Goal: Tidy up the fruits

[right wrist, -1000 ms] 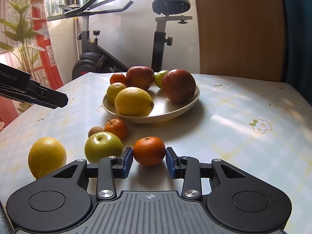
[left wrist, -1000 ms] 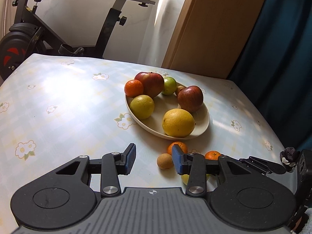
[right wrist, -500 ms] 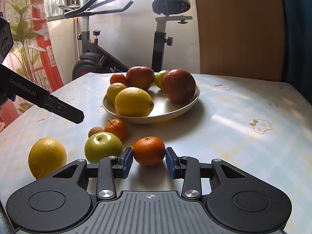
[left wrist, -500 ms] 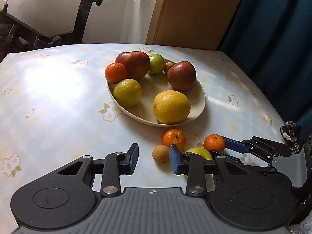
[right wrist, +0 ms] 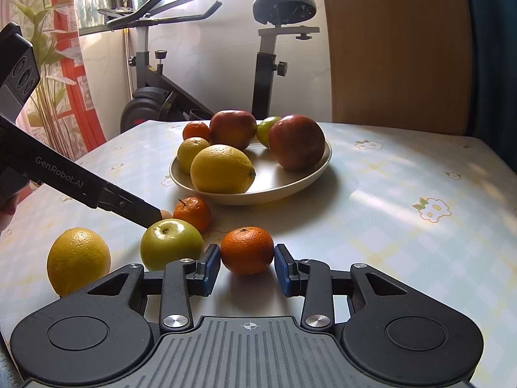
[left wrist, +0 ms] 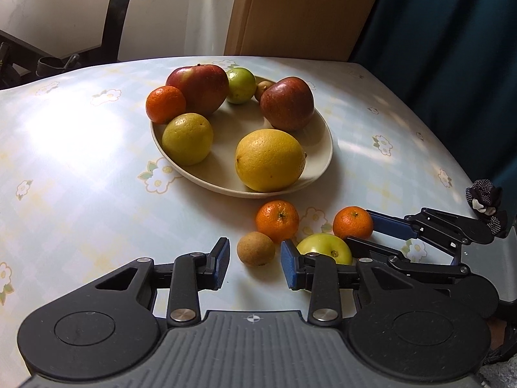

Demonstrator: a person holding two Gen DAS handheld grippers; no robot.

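Observation:
My left gripper (left wrist: 256, 266) is open and tilted down at the table, and a small brown fruit (left wrist: 256, 248) lies just ahead of its blue pads, untouched. One of its fingers (right wrist: 129, 205) reaches in behind a green apple (right wrist: 171, 247). My right gripper (right wrist: 247, 268) is shut on a tangerine (right wrist: 247, 250) that rests on the tablecloth, with a pad against each side. A second tangerine (left wrist: 277, 220) lies nearer the cream plate (left wrist: 328, 148), which holds red apples, citrus and other fruit. A loose yellow citrus (right wrist: 78, 260) sits left of the apple.
An exercise bike (right wrist: 200, 74) stands behind the flowered table, with a wooden panel (right wrist: 397, 48) and a dark curtain (left wrist: 452, 48) behind it on the right. The table's right edge (left wrist: 458, 174) is close to the right gripper. A person's hand (right wrist: 6, 213) shows at the left border.
My left gripper has come forward and down toward the brown fruit, and its jaws have narrowed a little. The right gripper and its tangerine have not moved.

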